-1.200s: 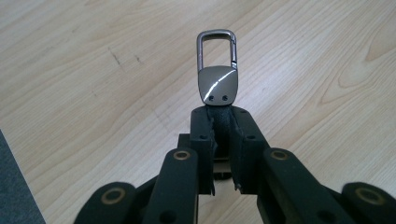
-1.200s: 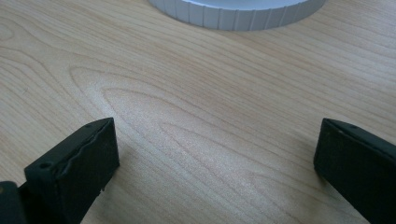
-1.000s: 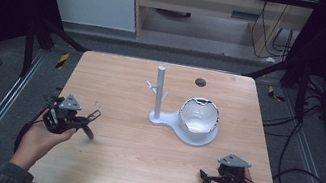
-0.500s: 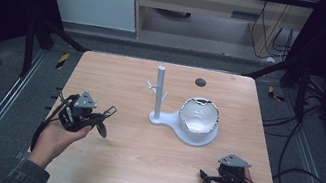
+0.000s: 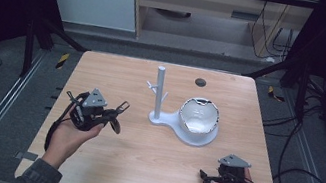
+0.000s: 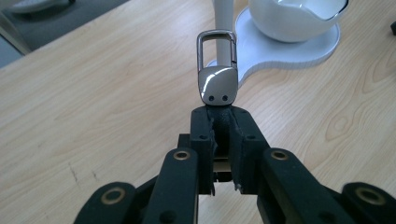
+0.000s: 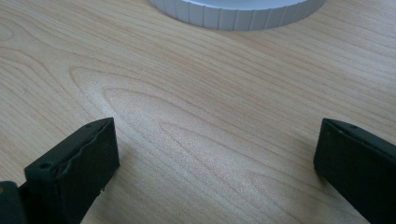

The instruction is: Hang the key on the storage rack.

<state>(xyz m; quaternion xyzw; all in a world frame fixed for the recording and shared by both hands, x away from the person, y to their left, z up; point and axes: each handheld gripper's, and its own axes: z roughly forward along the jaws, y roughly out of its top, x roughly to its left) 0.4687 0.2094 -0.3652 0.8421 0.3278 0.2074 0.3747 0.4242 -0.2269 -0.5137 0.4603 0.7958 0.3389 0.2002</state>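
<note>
The left hand (image 5: 66, 138) reaches in from the near left, raising the left gripper (image 6: 219, 119) above the light wooden table (image 5: 117, 78). Its jaws are clenched on the dark strap of a shiny metal key-ring clasp (image 6: 217, 74), aimed toward the white stand with an upright post and bowl (image 5: 186, 118). The right gripper (image 5: 209, 177) rests low at the near right, jaws spread wide.

My black left gripper (image 6: 219, 122) grips a black strap with a polished silver clasp (image 6: 217, 70). Behind it, a white stand (image 5: 181, 120) sits on the pale wood-grain table (image 5: 138, 163).
</note>
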